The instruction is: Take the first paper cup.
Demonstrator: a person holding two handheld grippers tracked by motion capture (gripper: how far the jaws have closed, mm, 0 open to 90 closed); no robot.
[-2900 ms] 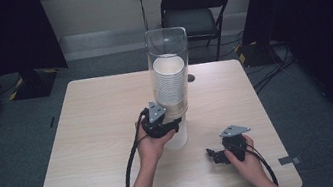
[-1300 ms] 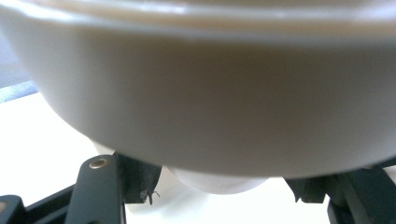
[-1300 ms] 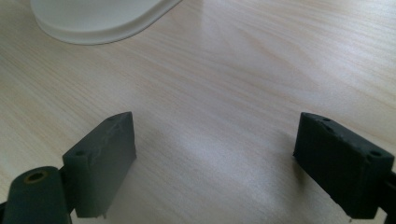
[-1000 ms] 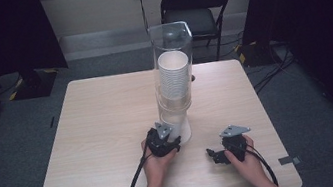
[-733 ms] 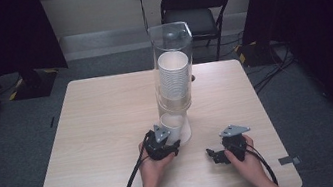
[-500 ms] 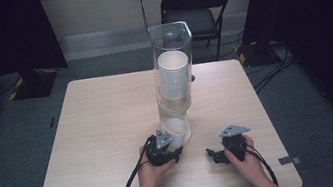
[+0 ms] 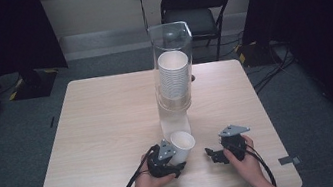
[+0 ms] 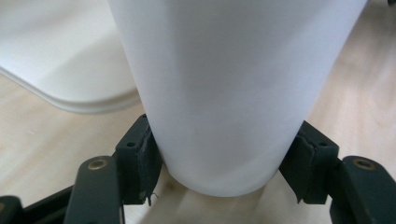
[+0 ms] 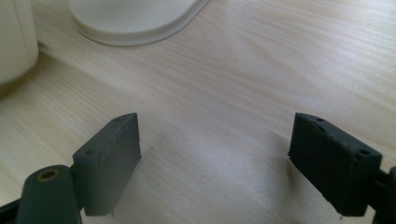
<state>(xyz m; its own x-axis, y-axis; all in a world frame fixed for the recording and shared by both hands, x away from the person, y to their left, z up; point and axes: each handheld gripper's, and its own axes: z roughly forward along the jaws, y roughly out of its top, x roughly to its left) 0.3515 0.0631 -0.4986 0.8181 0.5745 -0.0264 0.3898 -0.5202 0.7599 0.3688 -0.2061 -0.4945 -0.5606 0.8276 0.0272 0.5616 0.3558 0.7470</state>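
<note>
Gripping the white paper cup [image 8: 219, 88] low on its tapering wall, the left gripper [image 7: 172, 161] had its two black jaws clenched on opposite sides just above the cup's base, pads pressed to the paper. In the high view the cup [image 7: 182, 145] sat tilted near the front edge of the pale wooden table [image 7: 99, 129], close to the white foot of the tall clear plastic cup dispenser [image 7: 173, 67], with its open mouth turned up and away from the left hand [image 7: 150, 186]. The dispenser's tube held a stack of nested white cups [image 7: 173, 74] standing at the table's middle.

The right gripper [image 7: 215, 155] rested to the right of the cup, apart from it, its jaws released and spread wide over bare wood [image 9: 219, 121] with nothing between them, though they had just been closing a little.

The cup looked very light and thin-walled, so it would likely crush or go oval under a firm squeeze, and its smooth, tapered side could let it slip upward out of the pads. The stiffest places to hold seemed to be the base ring, where the jaws sat, or the rolled rim; the middle of the wall would probably buckle first. A gentle, steady grip seemed wisest.
</note>
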